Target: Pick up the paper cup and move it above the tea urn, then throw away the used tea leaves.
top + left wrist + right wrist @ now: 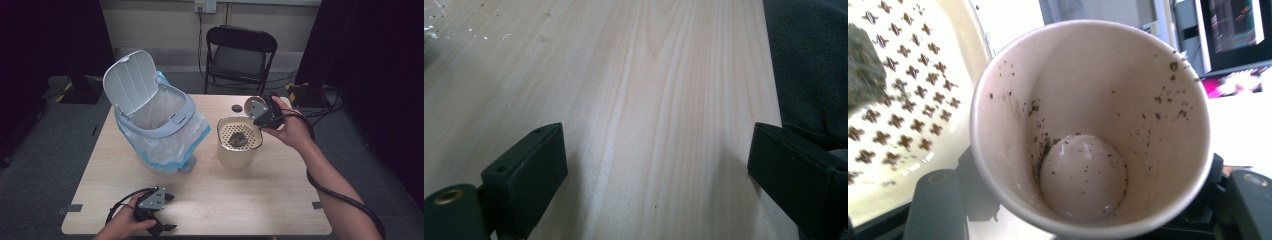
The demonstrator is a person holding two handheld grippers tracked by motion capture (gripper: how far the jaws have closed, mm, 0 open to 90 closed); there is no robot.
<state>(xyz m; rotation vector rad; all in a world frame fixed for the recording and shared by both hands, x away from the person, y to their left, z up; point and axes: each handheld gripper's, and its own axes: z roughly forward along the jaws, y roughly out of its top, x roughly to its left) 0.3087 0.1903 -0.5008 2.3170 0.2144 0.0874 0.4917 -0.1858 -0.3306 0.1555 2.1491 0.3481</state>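
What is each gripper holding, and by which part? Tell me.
The right gripper holds a paper cup by its lower wall, tipped beside the strainer bucket. The left gripper holds nothing; its jaws stand open over the table.

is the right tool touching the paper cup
Touching. In the right gripper view the right tool is shut on the paper cup, a jaw on each side of its wall.

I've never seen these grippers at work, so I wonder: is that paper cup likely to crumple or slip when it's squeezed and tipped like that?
Probably easy to crush: the paper cup has thin walls and is held by the right gripper near its base. It looks light, being nearly empty, with only dark specks clinging inside. A film of wet at the bottom hints that it may soften somewhat.
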